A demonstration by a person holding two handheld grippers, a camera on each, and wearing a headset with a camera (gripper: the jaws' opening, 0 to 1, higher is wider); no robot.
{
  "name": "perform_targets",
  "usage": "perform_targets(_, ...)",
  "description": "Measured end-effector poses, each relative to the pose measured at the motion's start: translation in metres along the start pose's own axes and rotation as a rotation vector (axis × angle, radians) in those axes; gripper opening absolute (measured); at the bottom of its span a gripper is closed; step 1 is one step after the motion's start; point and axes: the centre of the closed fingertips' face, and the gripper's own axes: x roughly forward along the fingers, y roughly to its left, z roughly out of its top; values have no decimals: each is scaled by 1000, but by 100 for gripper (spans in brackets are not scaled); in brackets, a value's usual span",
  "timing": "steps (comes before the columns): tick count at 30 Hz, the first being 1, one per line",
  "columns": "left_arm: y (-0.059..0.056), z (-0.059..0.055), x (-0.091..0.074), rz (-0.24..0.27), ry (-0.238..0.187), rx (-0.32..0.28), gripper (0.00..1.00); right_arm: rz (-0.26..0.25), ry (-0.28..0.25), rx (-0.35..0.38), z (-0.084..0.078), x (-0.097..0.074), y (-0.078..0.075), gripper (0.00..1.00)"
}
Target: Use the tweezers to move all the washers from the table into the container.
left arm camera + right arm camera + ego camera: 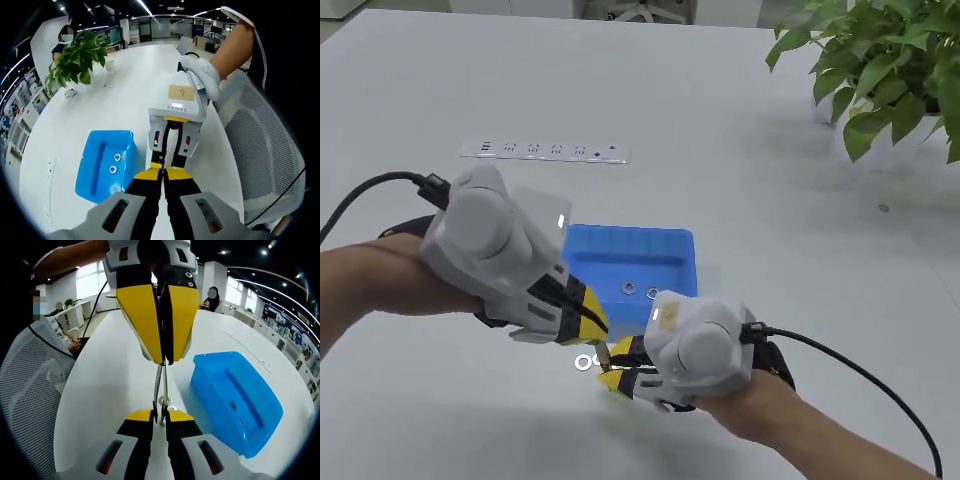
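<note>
- White worktop [420,420] runs through an open office, and both grippers meet at its near middle.
- Likely risk: the loose washer [583,362] lies flat on the worktop, just on the near side of the container, and looks thin and slick. If the tweezers [159,387] pinch it off-centre or the squeeze slackens in the lift, it could flick away or fall short.
- Two grippers share one slim tool, so a twist between them could cross the tips.
- Right gripper [160,416], nearest: its jaws are all but closed, pressing the tweezers' arms low, near the tips.
- Left gripper [164,360]: its jaws are clenched on the tweezers' upper end.
- I cannot tell whether the tips have a washer.
- Blue container [630,250] sits just beyond, with two washers [628,288] already inside.
- Farther off are a power strip [545,150] and, far right, a plant [880,70].
</note>
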Motion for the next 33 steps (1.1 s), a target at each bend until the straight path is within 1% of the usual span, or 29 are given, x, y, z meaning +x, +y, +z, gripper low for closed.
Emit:
perform_targets(11,0,1,0,4,-9,0,6,-8,-10,-1,1,0,-1,11)
perform_targets(15,0,-1,1,1,0,1,6,-8,-6,3,-1,2,-1,11)
perform_targets(20,1,1,2,7,-6,5,6,-12,-6,3,-1,2,-2,12)
perform_targets(23,2,0,4,16,2,16,6,-17,-2,-2,-2,1,-3,12)
perform_targets(26,2,1,5,11,-7,10,6,-16,-4,3,-2,1,-4,12)
perform_targets(33,3,2,6,12,-7,16,6,-19,-3,13,-2,1,-4,11)
